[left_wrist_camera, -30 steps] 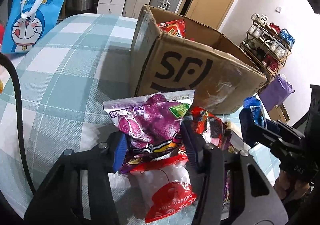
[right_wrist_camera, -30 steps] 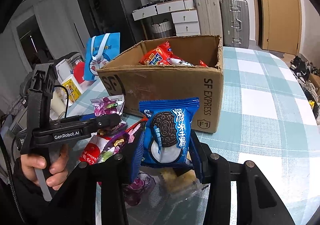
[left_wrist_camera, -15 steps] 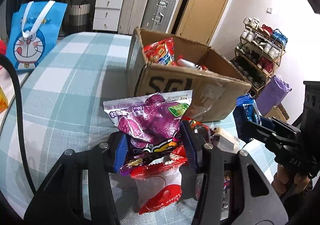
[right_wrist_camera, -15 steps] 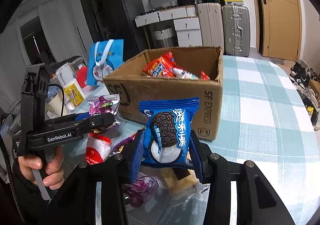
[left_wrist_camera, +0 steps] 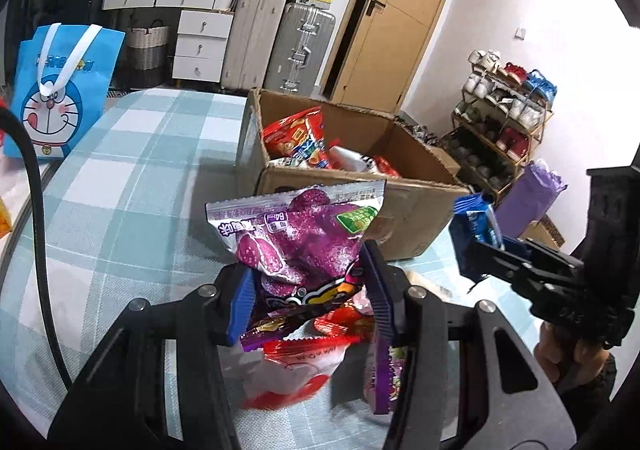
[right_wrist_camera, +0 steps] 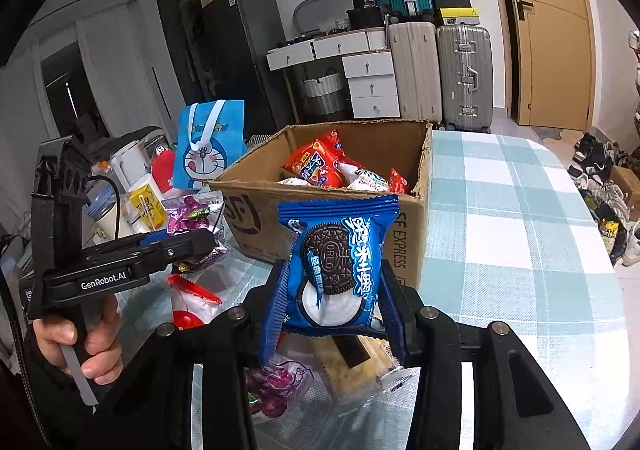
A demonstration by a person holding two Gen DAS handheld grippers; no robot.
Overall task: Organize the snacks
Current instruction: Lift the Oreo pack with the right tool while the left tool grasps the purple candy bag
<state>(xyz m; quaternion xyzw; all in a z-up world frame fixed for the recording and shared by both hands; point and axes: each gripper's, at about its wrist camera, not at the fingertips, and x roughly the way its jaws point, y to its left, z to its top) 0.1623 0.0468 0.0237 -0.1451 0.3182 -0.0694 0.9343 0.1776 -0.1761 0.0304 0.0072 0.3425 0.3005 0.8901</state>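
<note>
Checked cloth covers the bench (left_wrist_camera: 120, 177); I've lifted both tongs: left tongs (left_wrist_camera: 308, 290) clamp the purple sweet-potato snack pack (left_wrist_camera: 304, 234), right tongs (right_wrist_camera: 336, 302) pinch the Oreo pack (right_wrist_camera: 340, 262), now level with the cardboard box (right_wrist_camera: 416, 234), ready to drop in.

Both the left gripper (left_wrist_camera: 306, 290) and right gripper (right_wrist_camera: 334, 302) have jaws clamped, tilted downward.

A purple snack packet (left_wrist_camera: 304, 238) and a blue Oreo packet (right_wrist_camera: 340, 266) stand upright before the snack-filled cardboard box (right_wrist_camera: 416, 234).
</note>
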